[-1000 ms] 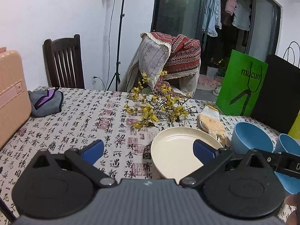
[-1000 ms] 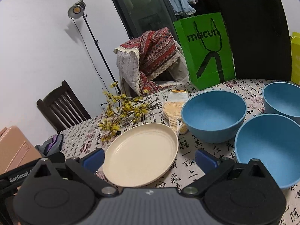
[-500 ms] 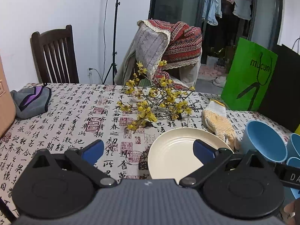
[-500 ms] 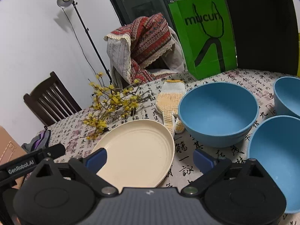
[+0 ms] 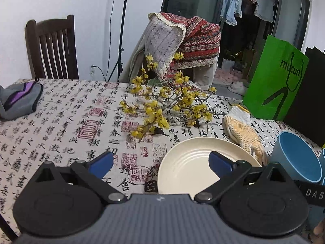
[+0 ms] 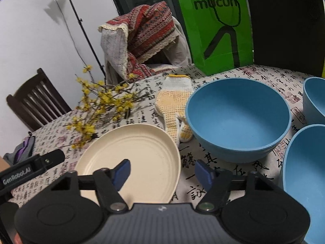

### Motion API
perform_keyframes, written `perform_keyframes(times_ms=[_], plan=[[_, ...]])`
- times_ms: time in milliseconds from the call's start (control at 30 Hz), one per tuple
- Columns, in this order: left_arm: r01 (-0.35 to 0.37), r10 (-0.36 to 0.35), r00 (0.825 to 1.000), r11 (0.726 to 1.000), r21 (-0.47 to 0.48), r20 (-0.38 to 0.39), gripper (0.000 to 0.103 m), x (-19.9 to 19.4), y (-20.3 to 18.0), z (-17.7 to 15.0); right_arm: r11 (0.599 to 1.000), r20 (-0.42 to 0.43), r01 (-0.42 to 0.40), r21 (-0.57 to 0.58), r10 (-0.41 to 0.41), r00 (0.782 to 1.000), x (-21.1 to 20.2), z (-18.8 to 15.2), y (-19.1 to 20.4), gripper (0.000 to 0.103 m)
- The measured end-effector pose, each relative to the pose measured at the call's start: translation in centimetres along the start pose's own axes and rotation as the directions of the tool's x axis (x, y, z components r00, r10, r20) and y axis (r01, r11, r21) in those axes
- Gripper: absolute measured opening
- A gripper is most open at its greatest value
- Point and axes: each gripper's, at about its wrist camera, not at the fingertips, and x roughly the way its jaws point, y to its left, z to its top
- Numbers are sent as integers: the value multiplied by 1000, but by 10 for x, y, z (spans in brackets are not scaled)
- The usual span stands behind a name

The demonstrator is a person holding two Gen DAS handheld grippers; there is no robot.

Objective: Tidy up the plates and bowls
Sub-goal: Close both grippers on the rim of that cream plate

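Both grippers have come forward and lower over the surface (image 5: pixel 61 109) since a second ago, so the cream plate (image 6: pixel 130 158) now looms larger in each view, and the right gripper (image 6: pixel 162 171) has drawn its fingers (image 6: pixel 121 171) in from their widest spread.

They are closing at this moment, with the plate's right rim between them; the left pad sits over the plate's inside and the right pad over the tablecloth beside it, and neither pad presses on the rim.

On the left gripper (image 5: pixel 160 161) the fingers (image 5: pixel 101 161) stand spread wide. One pad hangs over the bare cloth, the other over the plate, and the plate's left rim lies between them without contact.

Right of the plate lies a yellow-dotted work glove (image 6: pixel 176 109), its fingertips just beside a large blue bowl (image 6: pixel 237 118). Two more blue bowls (image 6: pixel 304 174) sit at the right edge of the right wrist view, one behind the other. A spray of yellow blossom branches (image 5: pixel 164 109) lies behind the plate, near its far rim. Far left on the cloth rests a grey and purple pouch (image 5: pixel 18 101). A green paper bag (image 6: pixel 217 24) stands upright at the far edge.
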Motion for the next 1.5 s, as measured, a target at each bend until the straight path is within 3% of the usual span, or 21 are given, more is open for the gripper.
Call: perform_keyframes(times_ms=[467, 533, 667, 767, 933, 1067, 1200, 1333, 1500], plan=[[19, -20, 999, 999, -28, -27, 62, 22, 12, -18, 999, -13, 35, -3, -35, 999, 23, 1, -6, 38], [23, -24, 999, 999, -28, -34, 52, 25, 13, -20, 999, -9, 39, -5, -39, 999, 26, 0, -5, 34], [36, -38, 998, 999, -41, -48, 50, 30, 16, -23, 998, -8, 63, -15, -63, 998, 32, 1, -4, 28], [44, -46, 998, 998, -41, -42, 46, 29, 16, -24, 996, -18, 85, -25, -86, 996, 37, 1, -3, 19], [61, -64, 996, 997, -51, -60, 30, 34, 18, -27, 994, -20, 108, -26, -108, 994, 43, 2, -4, 19], [76, -80, 994, 996, -50, -75, 28, 37, 19, -29, 998, -32, 65, -23, -66, 997, 46, 3, -6, 11], [103, -109, 990, 993, -65, -85, 17, 39, 21, -29, 998, -39, 52, -32, -53, 998, 47, 2, -5, 6], [113, -119, 988, 991, -68, -96, 10, 41, 20, -30, 998, -42, 49, -47, -51, 998, 47, 3, -5, 5], [118, -124, 988, 990, -70, -88, 9, 43, 21, -32, 996, -45, 41, -78, -45, 998, 47, 3, -5, 5]])
